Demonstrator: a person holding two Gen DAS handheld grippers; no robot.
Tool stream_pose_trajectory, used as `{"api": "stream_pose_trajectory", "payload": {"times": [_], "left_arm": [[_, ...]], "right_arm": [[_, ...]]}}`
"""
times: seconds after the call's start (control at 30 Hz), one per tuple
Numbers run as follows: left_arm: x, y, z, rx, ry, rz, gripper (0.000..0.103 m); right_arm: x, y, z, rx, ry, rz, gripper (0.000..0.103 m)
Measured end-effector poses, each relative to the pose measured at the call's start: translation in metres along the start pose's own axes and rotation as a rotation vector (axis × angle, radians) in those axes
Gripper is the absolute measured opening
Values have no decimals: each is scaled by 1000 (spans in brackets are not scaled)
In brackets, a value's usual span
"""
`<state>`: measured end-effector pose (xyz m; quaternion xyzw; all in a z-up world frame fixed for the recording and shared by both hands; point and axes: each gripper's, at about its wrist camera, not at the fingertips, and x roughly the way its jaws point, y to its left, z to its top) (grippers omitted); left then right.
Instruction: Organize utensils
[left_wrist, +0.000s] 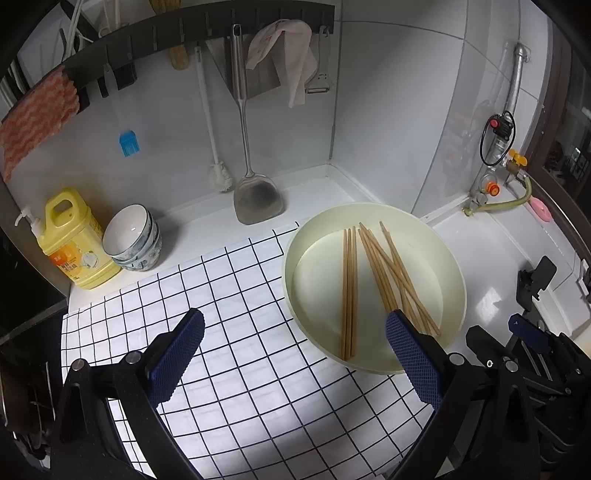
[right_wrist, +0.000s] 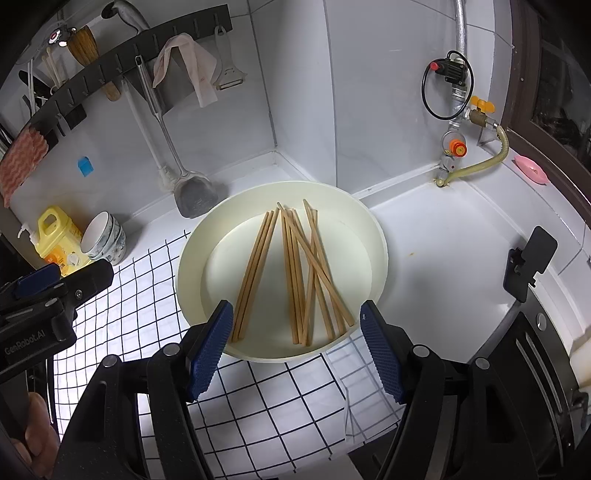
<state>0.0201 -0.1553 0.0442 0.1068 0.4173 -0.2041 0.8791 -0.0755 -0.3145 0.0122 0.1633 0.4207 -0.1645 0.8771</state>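
**Chopsticks in the basin, both grippers spread above the near rim**

The wooden chopsticks (right_wrist: 291, 273) lie loose inside a shallow cream basin (right_wrist: 373, 236) that stands on the white surface (right_wrist: 443, 251), its near edge resting over a white cloth with a dark grid (right_wrist: 258, 406). They fall into two lots: a tidy parallel bundle (right_wrist: 256, 273) on the left side of the basin floor, and a crossed, fanned heap (right_wrist: 314, 273) on the right, apart from the bundle.

The right gripper (right_wrist: 295, 347) hangs over the basin's near rim with its blue-padded fingers (right_wrist: 208, 350) spread wide and nothing between them; in its own view the near ends of both lots sit in the gap between the fingers, beyond the tips and not touched. The left gripper (left_wrist: 295, 360) is likewise wide open and empty. It sits more over the cloth: its left finger (left_wrist: 177, 358) is above the grid, its right finger (left_wrist: 413, 358) overlaps the basin's near rim, covering the near ends of the fanned heap.

Further left on the surface stand a stack of patterned bowls (left_wrist: 135, 238), tilted on their side with the mouth facing out and nothing visible inside, and just beside them a yellow detergent jug with a pump (left_wrist: 72, 240). A metal spatula (left_wrist: 255, 192) and a white brush (left_wrist: 218, 173) hang on the wall behind.
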Motion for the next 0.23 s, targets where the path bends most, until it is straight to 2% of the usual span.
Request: {"api": "stream_pose_trajectory", "payload": {"times": [0.07,0.23], "left_arm": [[-3,-2,0,9,-15,36,97],[-4,-6,0,34,-19,36,97]], "right_arm": [[0,0,0,1,0,0,68],[1,0,1,1,1,2,68]]}}
